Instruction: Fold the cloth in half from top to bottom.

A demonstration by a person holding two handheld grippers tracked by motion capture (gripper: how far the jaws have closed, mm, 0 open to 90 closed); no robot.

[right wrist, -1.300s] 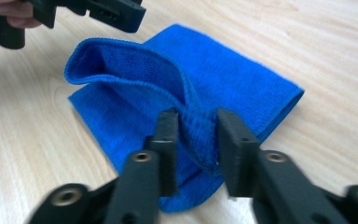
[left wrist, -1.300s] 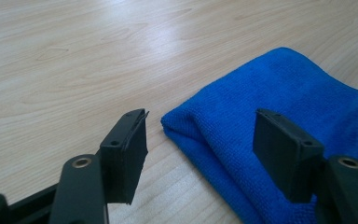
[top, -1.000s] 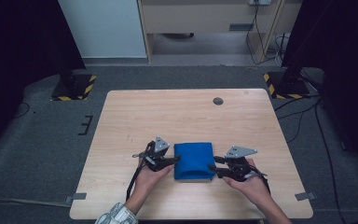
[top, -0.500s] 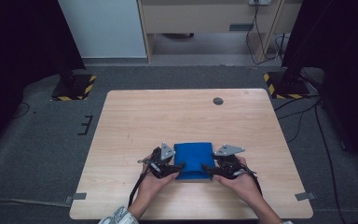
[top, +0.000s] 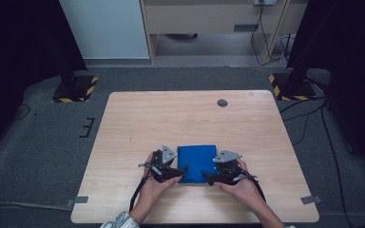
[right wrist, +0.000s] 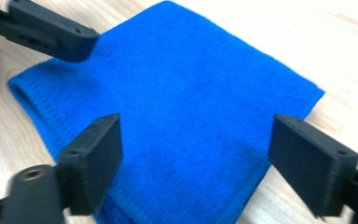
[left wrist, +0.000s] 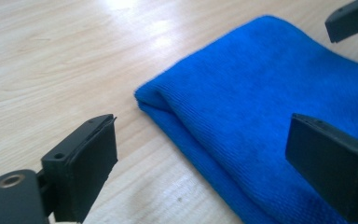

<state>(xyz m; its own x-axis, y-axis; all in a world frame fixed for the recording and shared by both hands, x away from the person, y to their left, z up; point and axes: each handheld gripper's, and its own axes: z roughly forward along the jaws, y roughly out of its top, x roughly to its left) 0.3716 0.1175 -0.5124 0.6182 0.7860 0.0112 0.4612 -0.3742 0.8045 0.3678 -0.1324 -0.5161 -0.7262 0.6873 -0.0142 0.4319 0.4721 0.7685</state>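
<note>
A blue cloth (top: 197, 163), folded into a flat rectangle, lies on the wooden table (top: 171, 118) near its front edge. My left gripper (top: 180, 172) rests at the cloth's near left corner and my right gripper (top: 208, 178) at its near right corner. In the left gripper view the jaws of the left gripper (left wrist: 205, 168) stand wide over the folded edge of the cloth (left wrist: 270, 107), pads clear of it. The right gripper (right wrist: 203, 158) is spread above the cloth (right wrist: 182, 93) too. Both pairs of jaws have just been opening, with nothing pinched.
A small dark round cap (top: 222, 102) sits in the tabletop at the back right. Black stands with yellow-striped feet (top: 73, 88) (top: 290, 88) flank the table's far corners. A person's hands and forearms come in from the front edge.
Both grippers have let go of the cloth, which now lies flat and squarer. The right gripper has moved left and down toward the cloth's near corner.
</note>
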